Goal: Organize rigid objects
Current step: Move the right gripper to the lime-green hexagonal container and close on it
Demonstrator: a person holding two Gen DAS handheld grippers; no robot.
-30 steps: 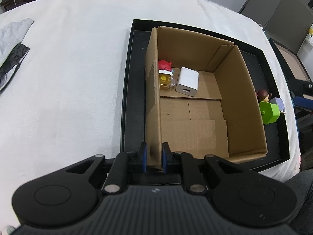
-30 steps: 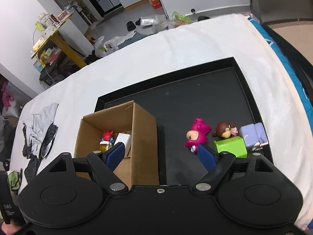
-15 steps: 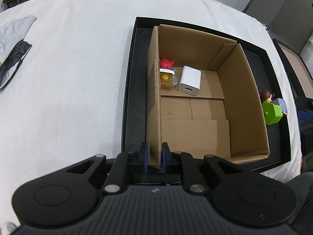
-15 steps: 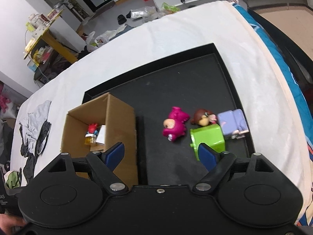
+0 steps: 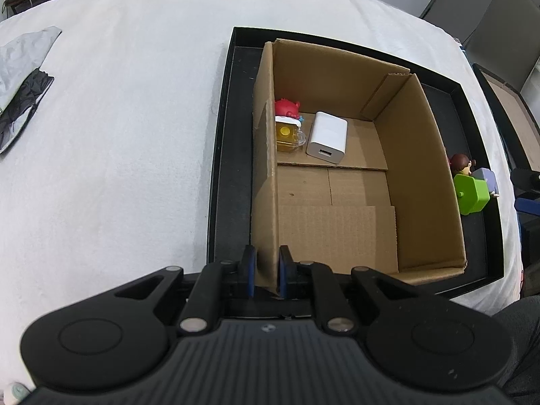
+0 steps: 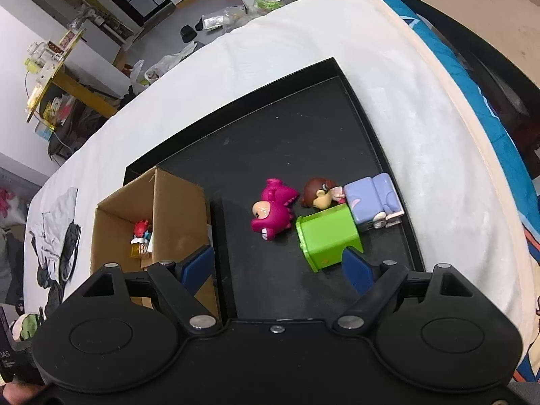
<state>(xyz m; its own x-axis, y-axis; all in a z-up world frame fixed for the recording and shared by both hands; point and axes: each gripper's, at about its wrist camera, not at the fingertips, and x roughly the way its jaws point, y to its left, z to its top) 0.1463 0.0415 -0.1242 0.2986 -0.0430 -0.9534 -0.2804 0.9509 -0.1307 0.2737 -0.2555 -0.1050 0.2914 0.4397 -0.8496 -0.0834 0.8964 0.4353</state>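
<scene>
Box wall hides most of the brown-haired figure at 3 o'clock. Charger barely peeks behind the box's near wall, right wrist view.

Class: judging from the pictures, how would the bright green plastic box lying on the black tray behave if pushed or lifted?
The bright green plastic box looks hollow, so probably light. Flat sides suggest sliding, not rolling. Glossy walls may be slippery.
</scene>
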